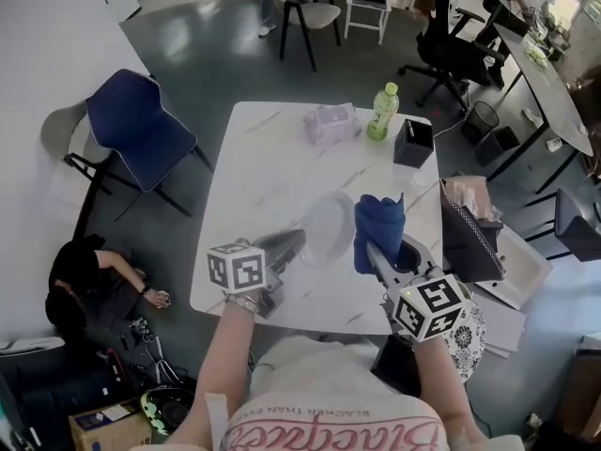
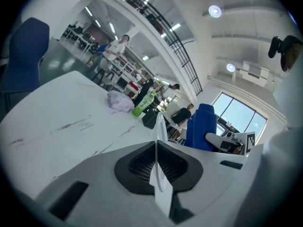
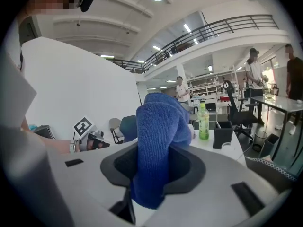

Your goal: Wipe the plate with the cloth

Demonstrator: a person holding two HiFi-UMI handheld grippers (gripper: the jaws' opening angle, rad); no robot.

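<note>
Clamping plate rim in left gripper, holding it on edge over tabletop near front edge. Gripping blue cloth in right gripper, just right of plate.

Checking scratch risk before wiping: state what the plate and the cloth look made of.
The plate looks like thin clear plastic, glossy: the table shows through it. The cloth looks like blue microfibre or terry, matte: fuzzy ribbed pile.

Tabletop: white, with faint grey marble veins.
Far end: green bottle, black box, pale plastic packet.
</note>
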